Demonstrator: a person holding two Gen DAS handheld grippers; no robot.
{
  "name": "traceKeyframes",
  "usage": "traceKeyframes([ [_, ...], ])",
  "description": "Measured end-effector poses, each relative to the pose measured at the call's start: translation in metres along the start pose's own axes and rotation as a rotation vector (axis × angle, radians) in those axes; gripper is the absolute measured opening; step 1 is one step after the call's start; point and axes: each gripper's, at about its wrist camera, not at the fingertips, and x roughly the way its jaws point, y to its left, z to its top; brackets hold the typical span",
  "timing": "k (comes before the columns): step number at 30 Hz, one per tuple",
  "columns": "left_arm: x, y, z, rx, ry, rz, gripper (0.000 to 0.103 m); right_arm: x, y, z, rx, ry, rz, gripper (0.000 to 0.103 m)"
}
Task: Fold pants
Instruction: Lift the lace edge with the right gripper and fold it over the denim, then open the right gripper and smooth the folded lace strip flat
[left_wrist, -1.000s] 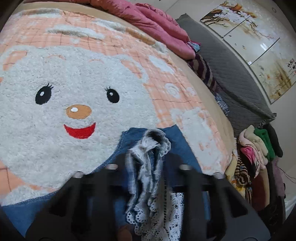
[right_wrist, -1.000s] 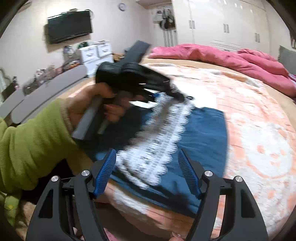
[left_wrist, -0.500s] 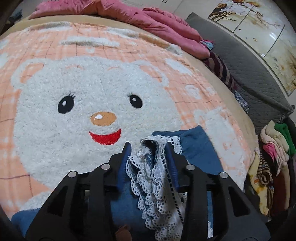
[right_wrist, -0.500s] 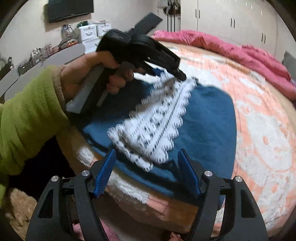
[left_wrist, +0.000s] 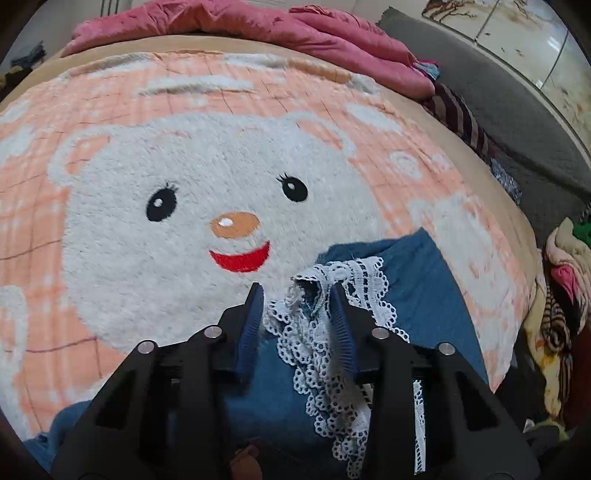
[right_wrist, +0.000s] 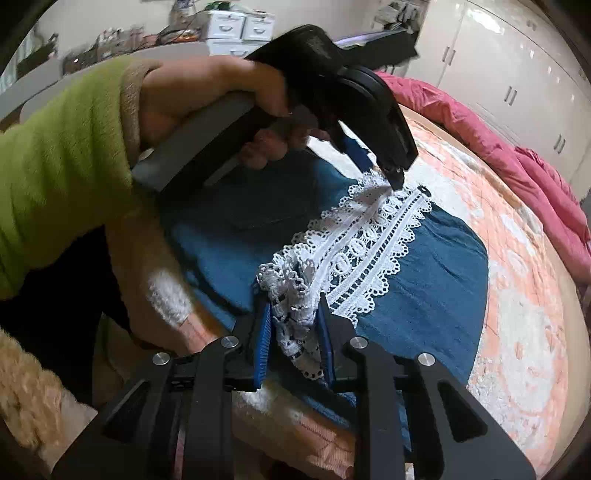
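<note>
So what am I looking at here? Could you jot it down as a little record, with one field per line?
Place: bed covered by a fluffy peach blanket with a white bear face
Garment: blue denim pants with a white lace trim, lying on the blanket
Left tongs: closing, far end of the lace between them
Right tongs: closing, near end of the lace bunched between them
Person: hand in a lime-green fleece sleeve holds the left tongs
Background: crumpled pink quilt

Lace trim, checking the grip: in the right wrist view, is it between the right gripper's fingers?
Yes: the lace trim sits bunched between the closing right gripper.
</note>
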Motion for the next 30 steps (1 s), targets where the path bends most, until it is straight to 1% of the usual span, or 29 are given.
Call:
traceKeyframes([
  [2, 0.003, -0.001, -0.001, 0.006, -0.004, 0.001, 0.029, 0.011, 0.002, -0.007, 0.006, 0.028, 0.005, 0.027],
  [3, 0.004, -0.001, -0.001, 0.009, -0.006, 0.005, 0.030, 0.012, 0.000, -0.008, 0.006, 0.024, 0.004, 0.027],
  [4, 0.005, -0.001, -0.002, 0.014, -0.010, 0.014, 0.032, 0.010, 0.002, -0.008, 0.005, 0.016, 0.003, 0.031],
  [5, 0.005, -0.001, -0.003, 0.025, -0.021, 0.029, 0.035, 0.008, 0.000, -0.008, 0.017, 0.011, 0.024, 0.039],
  [6, 0.004, -0.002, -0.004, 0.028, -0.026, 0.038, 0.036, 0.005, -0.002, -0.009, 0.031, 0.008, 0.048, 0.043],
  [7, 0.002, -0.001, -0.003, 0.020, -0.029, 0.039, 0.037, -0.002, -0.005, -0.009, 0.053, -0.003, 0.078, 0.045],
  [8, -0.003, 0.000, -0.003, 0.009, -0.039, 0.031, 0.038, -0.009, -0.007, -0.007, 0.070, -0.020, 0.095, 0.045],
  [9, -0.009, 0.000, -0.001, 0.000, -0.051, 0.023, 0.039, -0.020, -0.012, -0.007, 0.096, -0.052, 0.115, 0.046],
  [10, -0.014, 0.000, 0.000, -0.003, -0.063, 0.019, 0.045, -0.028, -0.016, -0.005, 0.114, -0.074, 0.124, 0.048],
  [11, -0.023, 0.000, 0.000, -0.004, -0.083, 0.021, 0.053, -0.039, -0.025, -0.007, 0.146, -0.109, 0.129, 0.052],
  [12, -0.032, -0.001, 0.000, -0.003, -0.105, 0.023, 0.057, -0.045, -0.031, -0.009, 0.167, -0.126, 0.126, 0.054],
  [14, -0.044, -0.005, -0.003, 0.003, -0.131, 0.027, 0.061, -0.059, -0.055, -0.012, 0.246, -0.168, 0.086, 0.062],
  [16, -0.051, -0.010, -0.007, 0.013, -0.144, 0.023, 0.063, -0.065, -0.081, -0.015, 0.335, -0.178, 0.014, 0.066],
  [18, -0.056, -0.018, -0.016, 0.037, -0.146, 0.024, 0.067, -0.066, -0.103, -0.020, 0.421, -0.171, -0.048, 0.068],
  [20, -0.060, -0.027, -0.024, 0.064, -0.148, 0.032, 0.077, -0.068, -0.122, -0.026, 0.502, -0.167, -0.086, 0.072],
  [21, -0.063, -0.031, -0.027, 0.072, -0.154, 0.032, 0.080, -0.069, -0.132, -0.030, 0.540, -0.176, -0.100, 0.073],
  [23, -0.066, -0.039, -0.030, 0.091, -0.153, 0.020, 0.091, -0.070, -0.141, -0.032, 0.566, -0.171, -0.130, 0.076],
  [26, -0.065, -0.051, -0.041, 0.114, -0.142, 0.029, 0.093, -0.068, -0.154, -0.032, 0.580, -0.161, -0.164, 0.076],
  [28, -0.061, -0.056, -0.053, 0.116, -0.134, 0.063, 0.093, -0.066, -0.157, -0.028, 0.581, -0.166, -0.165, 0.077],
  [30, -0.059, -0.058, -0.064, 0.111, -0.135, 0.077, 0.093, -0.062, -0.166, -0.023, 0.581, -0.167, -0.178, 0.077],
])
